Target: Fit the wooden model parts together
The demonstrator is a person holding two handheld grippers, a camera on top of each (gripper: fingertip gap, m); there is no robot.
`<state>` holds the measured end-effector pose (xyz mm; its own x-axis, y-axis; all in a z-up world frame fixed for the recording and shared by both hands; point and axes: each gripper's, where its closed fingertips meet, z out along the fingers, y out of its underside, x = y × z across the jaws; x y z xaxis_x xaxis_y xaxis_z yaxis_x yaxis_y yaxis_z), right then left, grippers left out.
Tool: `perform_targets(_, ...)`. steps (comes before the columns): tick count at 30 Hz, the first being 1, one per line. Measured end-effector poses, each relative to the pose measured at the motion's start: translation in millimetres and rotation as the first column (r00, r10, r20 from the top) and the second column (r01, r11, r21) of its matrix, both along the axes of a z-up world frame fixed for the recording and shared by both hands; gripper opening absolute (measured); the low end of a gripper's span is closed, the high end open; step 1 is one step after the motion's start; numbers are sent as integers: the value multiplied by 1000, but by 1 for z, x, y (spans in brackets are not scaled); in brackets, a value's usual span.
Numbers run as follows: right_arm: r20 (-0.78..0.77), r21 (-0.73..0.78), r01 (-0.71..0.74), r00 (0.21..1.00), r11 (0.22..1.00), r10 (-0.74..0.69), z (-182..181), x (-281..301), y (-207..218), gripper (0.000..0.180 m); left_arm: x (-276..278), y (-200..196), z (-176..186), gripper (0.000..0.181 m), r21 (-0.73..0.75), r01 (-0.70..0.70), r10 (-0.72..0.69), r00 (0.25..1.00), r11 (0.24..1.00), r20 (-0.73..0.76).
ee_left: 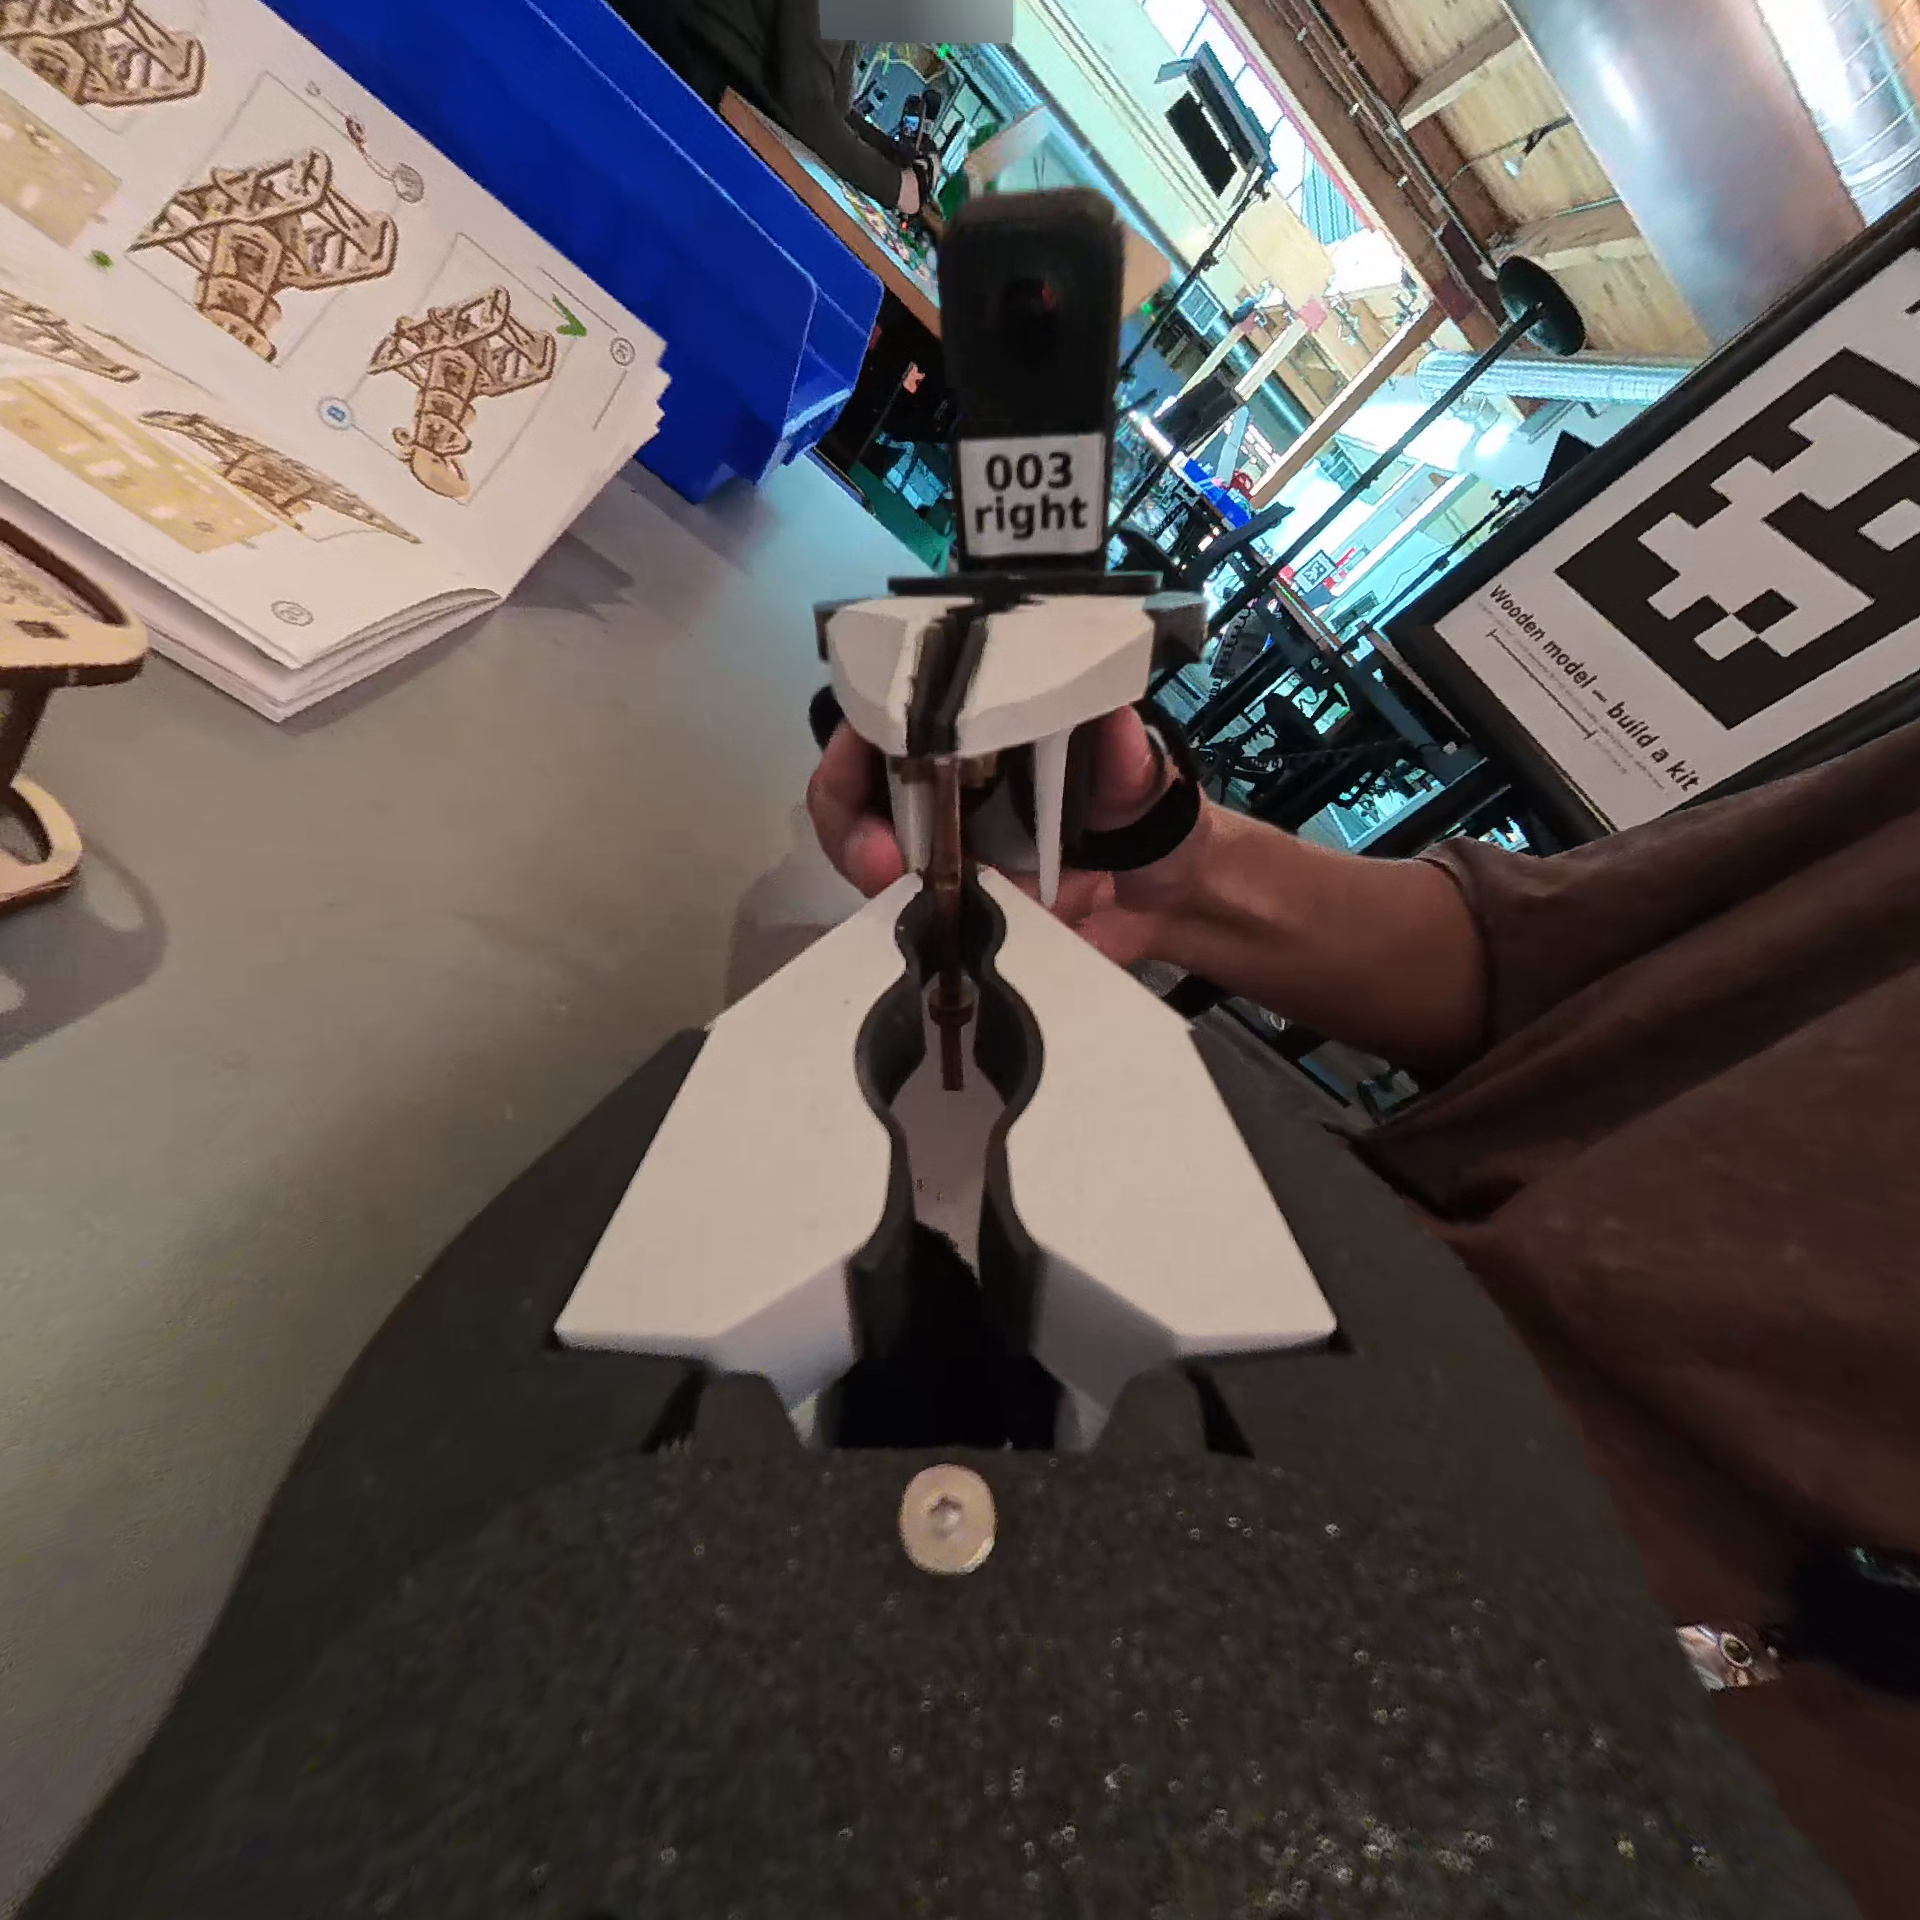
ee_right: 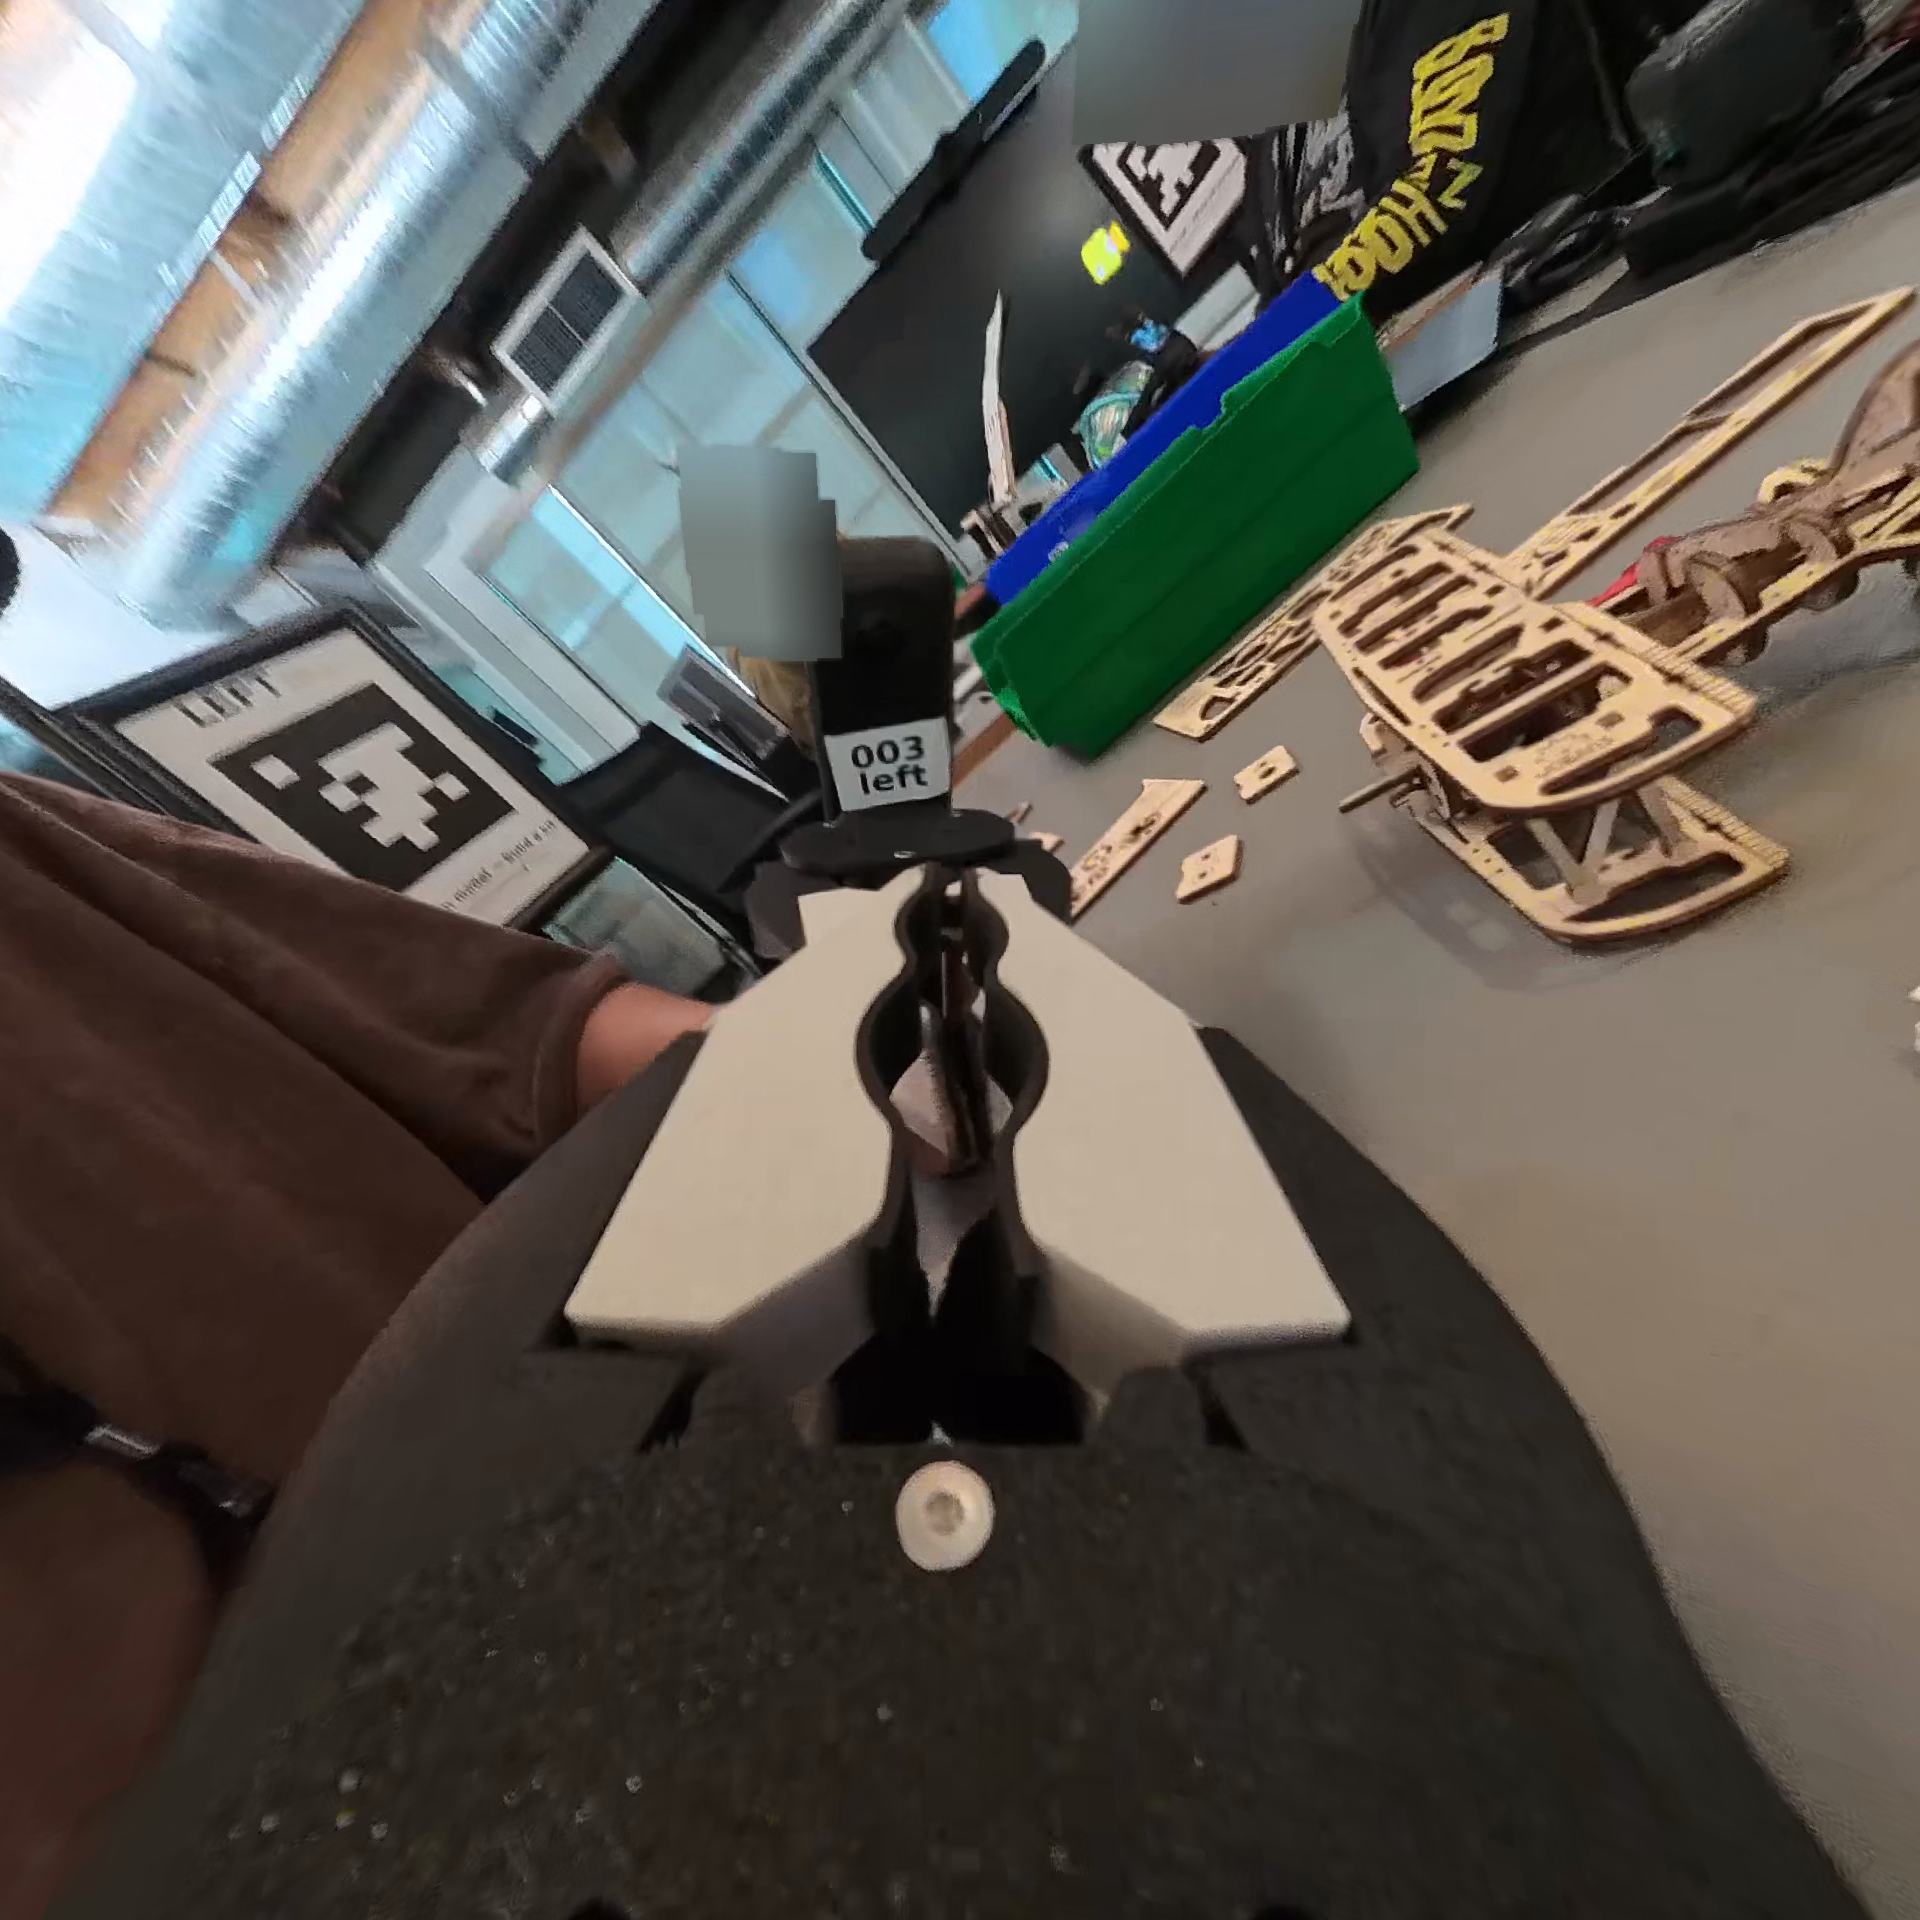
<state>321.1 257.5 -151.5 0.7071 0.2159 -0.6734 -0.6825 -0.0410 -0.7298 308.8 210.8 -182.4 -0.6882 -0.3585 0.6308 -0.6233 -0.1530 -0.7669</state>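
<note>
Both grippers meet tip to tip above the grey table. In the left wrist view my left gripper (ee_left: pixel 950 888) is shut on a thin brown wooden rod (ee_left: pixel 949 966) with a small collar; the rod runs back between the white fingers (ee_left: pixel 790 1122). My right gripper (ee_left: pixel 940 717), held in a hand, faces it and is shut around the rod's far end. In the right wrist view my right gripper (ee_right: pixel 940 894) is shut on a thin dark wooden part (ee_right: pixel 951 1049), with the left gripper (ee_right: pixel 914 847) straight ahead. Where the part meets the rod is hidden between the fingers.
A part-built wooden model (ee_right: pixel 1538 727), flat wooden sheets (ee_right: pixel 1662 416) and small loose pieces (ee_right: pixel 1205 868) lie on the table to the right. A green bin (ee_right: pixel 1195 582) and a blue bin (ee_left: pixel 665 239) stand behind. An open instruction booklet (ee_left: pixel 312 364) lies at the left, and a marker board (ee_left: pixel 1714 540) stands at the right. There is about 5 cm between the tips of the two grippers.
</note>
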Motion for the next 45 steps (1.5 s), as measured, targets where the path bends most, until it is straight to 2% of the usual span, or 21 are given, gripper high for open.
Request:
perform_targets(1,-23,12,-4,1000,1000,5,-1,0,0,1,0,0,-1,1,0,4,-4,1000,1000,-6)
perform_targets(5,1,-4,37,999,999,-37,-6,1,3,2,1,2,-3,0,-12,3,-3,999,1000,-40)
perform_targets(19,34,-67,-28,999,997,30,-15,-11,4,2,-3,-3,-11,0,45,28,-26,998,999,-49)
perform_targets(25,-81,14,-1,997,1000,2,-5,2,1,1,0,0,-1,0,-1,-10,10,1000,1000,-1)
perform_targets(28,-113,24,45,993,999,-42,-4,13,-3,1,6,0,-6,4,59,-64,63,998,996,9)
perform_targets(32,-44,20,50,998,999,-49,-4,9,-4,1,4,-4,-9,14,58,-29,30,999,998,-19)
perform_targets(34,0,-1,100,995,995,-100,-6,13,-4,2,10,1,-11,28,69,-77,79,997,995,-26)
perform_targets(35,39,-28,157,987,987,-156,-9,19,-4,1,13,5,-12,41,76,-109,112,993,991,-28)
perform_targets(38,164,-60,307,942,950,-294,-9,33,-9,1,25,20,-12,48,145,-258,255,966,955,39)
perform_targets(42,248,-74,372,905,925,-344,2,35,-11,1,24,10,-24,53,334,-293,253,955,896,157)
perform_targets(44,225,-67,383,905,921,-360,5,35,-11,2,26,9,-36,46,449,-320,261,947,834,189)
perform_targets(45,208,-74,394,905,916,-372,3,37,-12,2,28,11,-39,32,477,-347,280,937,808,208)
